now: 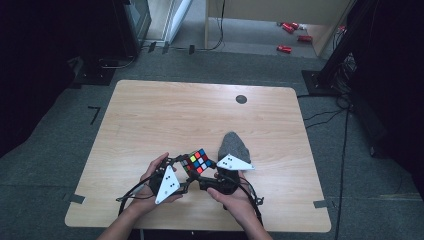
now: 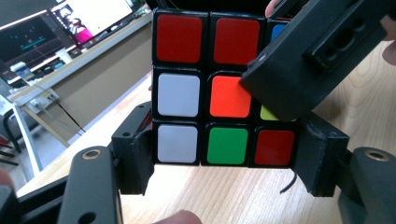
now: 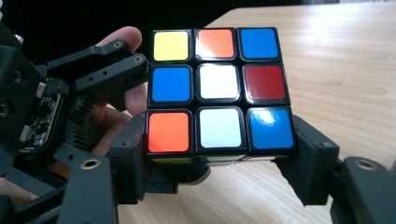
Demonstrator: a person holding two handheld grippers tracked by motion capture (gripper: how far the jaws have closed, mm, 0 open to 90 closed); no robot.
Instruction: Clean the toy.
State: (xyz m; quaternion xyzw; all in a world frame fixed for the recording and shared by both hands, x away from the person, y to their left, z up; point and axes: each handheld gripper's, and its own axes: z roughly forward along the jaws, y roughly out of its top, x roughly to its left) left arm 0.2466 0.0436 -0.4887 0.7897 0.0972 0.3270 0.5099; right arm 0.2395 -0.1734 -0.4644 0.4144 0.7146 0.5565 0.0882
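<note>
A scrambled Rubik's cube (image 1: 196, 161) is held just above the wooden table (image 1: 175, 115), near its front edge, between both grippers. In the left gripper view the cube (image 2: 201, 93) shows red, white, orange and green squares. My left gripper (image 2: 226, 161) has its pads pressed on both sides of the bottom row. The other gripper's black jaw crosses the cube's upper right there. In the right gripper view the cube (image 3: 217, 88) shows a white centre, and my right gripper (image 3: 219, 158) clamps its bottom row. From above, the left gripper (image 1: 185, 171) and right gripper (image 1: 202, 175) meet at the cube.
A grey fuzzy lump (image 1: 233, 145) lies on the table right behind the right hand. A black round grommet (image 1: 241, 99) sits near the far edge. Black stands and cables border the table, and red objects (image 1: 292, 35) lie on the floor beyond.
</note>
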